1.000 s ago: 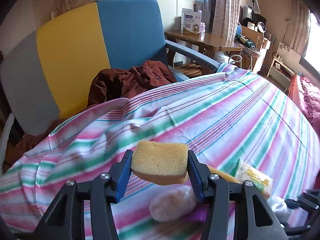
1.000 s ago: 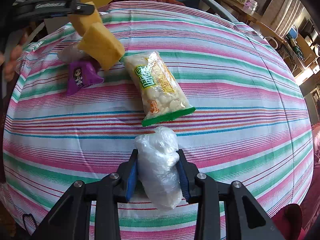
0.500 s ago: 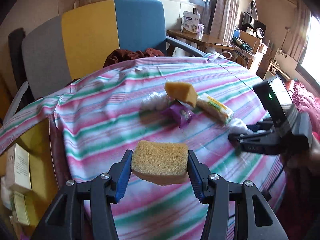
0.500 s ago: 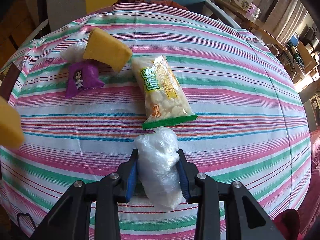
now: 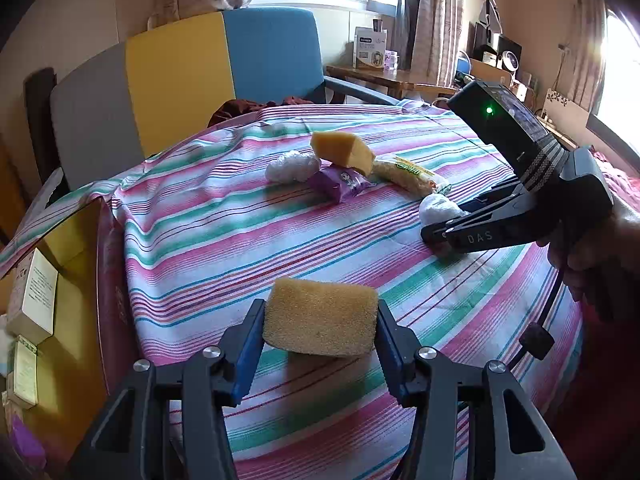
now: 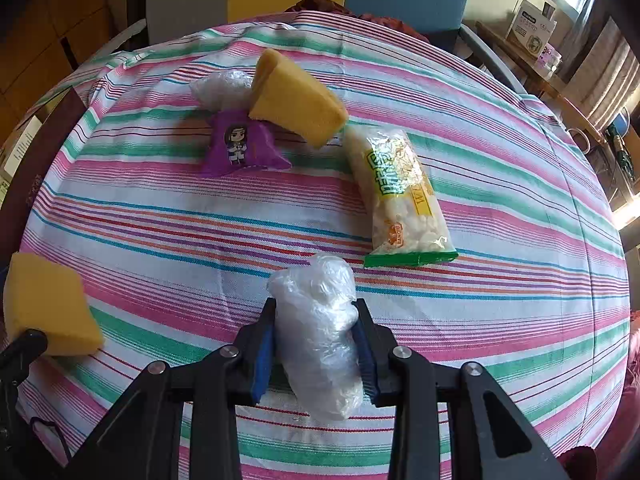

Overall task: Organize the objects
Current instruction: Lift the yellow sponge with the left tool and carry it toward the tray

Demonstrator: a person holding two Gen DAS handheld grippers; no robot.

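Yellow rectangular foam sponge (image 6: 48, 304) clamped at 9 o'clock in the right wrist view is cut by the frame edge; the left gripper holding it is mostly out of frame. Crumpled clear plastic bag (image 5: 438, 210) in the left wrist view is half hidden behind the right gripper (image 5: 444, 236). Second clear plastic bundle (image 6: 220, 88) at 11 o'clock is partly covered by the tilted yellow wedge sponge (image 6: 296, 100). Print on the white cardboard box (image 5: 370, 48) at 12 o'clock is too small to read.
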